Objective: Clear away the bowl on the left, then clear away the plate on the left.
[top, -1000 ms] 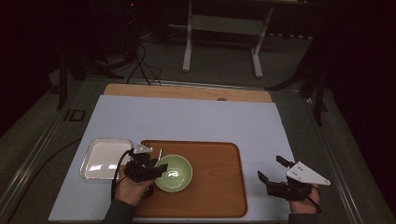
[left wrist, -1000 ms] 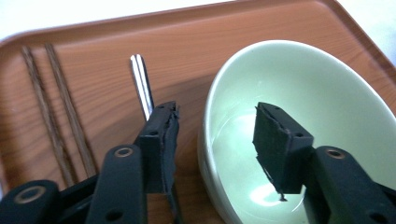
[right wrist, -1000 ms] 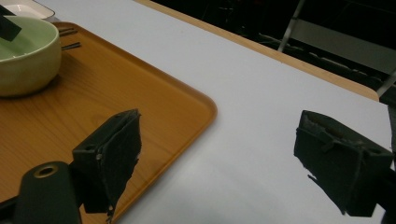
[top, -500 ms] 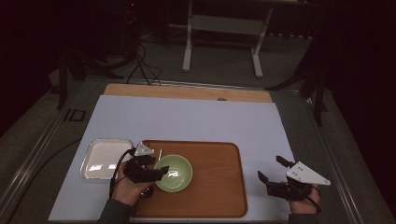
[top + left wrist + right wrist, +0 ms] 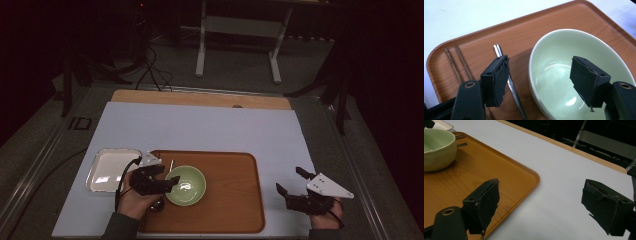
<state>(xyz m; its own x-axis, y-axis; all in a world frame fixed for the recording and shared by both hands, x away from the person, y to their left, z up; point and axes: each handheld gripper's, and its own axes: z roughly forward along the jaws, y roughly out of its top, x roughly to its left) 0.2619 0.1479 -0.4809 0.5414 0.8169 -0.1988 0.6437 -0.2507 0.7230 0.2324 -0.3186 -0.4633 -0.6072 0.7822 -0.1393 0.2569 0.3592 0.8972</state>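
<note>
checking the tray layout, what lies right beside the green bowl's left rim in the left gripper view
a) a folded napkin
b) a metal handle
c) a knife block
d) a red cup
b: a slim metal handle lies on the tray beside the bowl.

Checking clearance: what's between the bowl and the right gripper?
Bare tray, then bare white mat; nothing else lies between the bowl and the open right gripper. The high view and right gripper view both show it.

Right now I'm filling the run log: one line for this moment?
left gripper: open, jaws just opening, astride green bowl rim | right gripper: open, empty | wooden tray: under bowl
</note>
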